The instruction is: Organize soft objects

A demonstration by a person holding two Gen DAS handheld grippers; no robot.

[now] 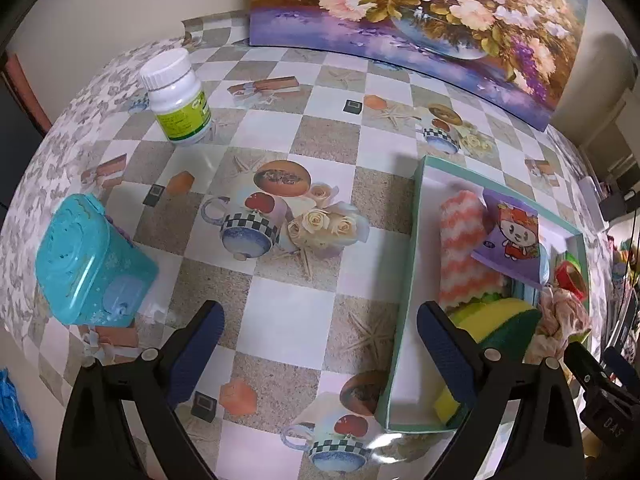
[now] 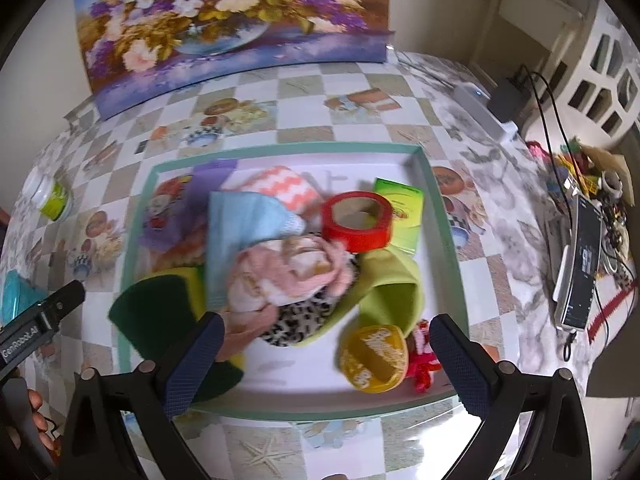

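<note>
A shallow green-rimmed white box holds a pile of soft things: a pink crumpled cloth, a light blue cloth, an orange zigzag towel, a leopard-print fabric, a lime felt piece and a yellow-green sponge. A red tape roll and a yellow ball lie there too. My right gripper is open above the box's near side. My left gripper is open over the table, at the box's left wall. The sponge shows past its right finger.
A white pill bottle and a teal plastic container stand on the checkered tablecloth left of the box. A flower painting leans at the back wall. A phone, cables and clutter lie at the table's right edge.
</note>
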